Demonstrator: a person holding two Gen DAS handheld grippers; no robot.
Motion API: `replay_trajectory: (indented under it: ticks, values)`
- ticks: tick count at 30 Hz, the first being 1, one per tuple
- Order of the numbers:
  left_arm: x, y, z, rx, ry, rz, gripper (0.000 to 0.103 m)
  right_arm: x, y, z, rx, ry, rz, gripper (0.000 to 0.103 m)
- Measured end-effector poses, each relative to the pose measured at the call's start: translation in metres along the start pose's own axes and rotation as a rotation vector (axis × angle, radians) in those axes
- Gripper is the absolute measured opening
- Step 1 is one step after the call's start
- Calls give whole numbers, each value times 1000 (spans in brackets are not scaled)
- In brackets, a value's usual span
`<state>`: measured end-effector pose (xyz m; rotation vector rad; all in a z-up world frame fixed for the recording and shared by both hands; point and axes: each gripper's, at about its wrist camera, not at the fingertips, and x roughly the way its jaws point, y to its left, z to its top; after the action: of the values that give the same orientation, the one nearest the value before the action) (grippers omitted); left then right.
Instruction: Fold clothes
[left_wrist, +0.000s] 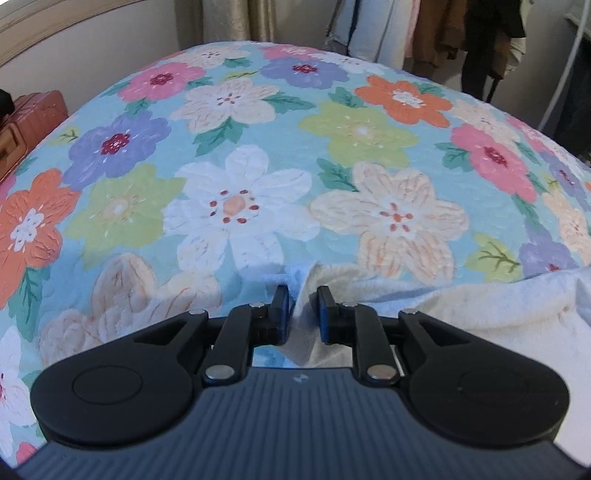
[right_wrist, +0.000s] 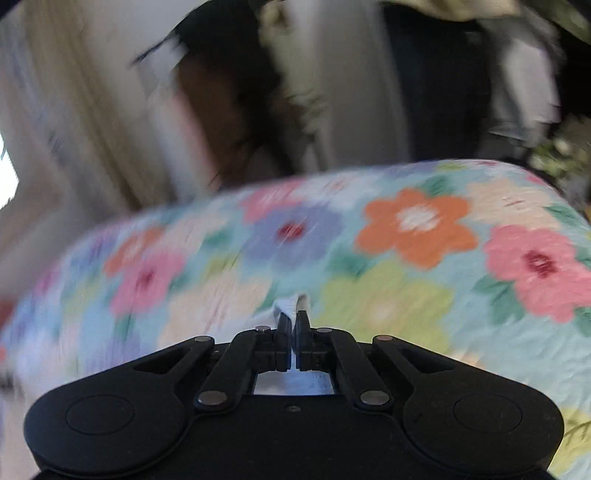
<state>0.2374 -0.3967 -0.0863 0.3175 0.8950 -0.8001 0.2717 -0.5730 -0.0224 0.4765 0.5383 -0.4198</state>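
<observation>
A white, fluffy garment (left_wrist: 461, 306) lies on the floral bedspread (left_wrist: 258, 147) at the lower right of the left wrist view. My left gripper (left_wrist: 302, 295) is partly open, and a fold of the garment runs between its jaws. In the blurred right wrist view, my right gripper (right_wrist: 294, 320) is shut on a small edge of the white garment (right_wrist: 291, 303), held just above the bedspread (right_wrist: 406, 258).
A brown case (left_wrist: 33, 114) stands at the bed's left edge. Clothes hang on a rack (left_wrist: 443, 33) beyond the far edge of the bed. Curtains and a pale wall lie behind. The right wrist view is motion blurred.
</observation>
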Motion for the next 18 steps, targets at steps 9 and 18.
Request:
replay_trajectory:
  ticks: [9, 18]
  values:
    - [19, -3, 0, -27, -17, 43, 17, 21, -7, 29, 7, 35, -128, 1]
    - [-23, 13, 3, -44, -107, 11, 51, 17, 7, 7, -17, 34, -57, 15]
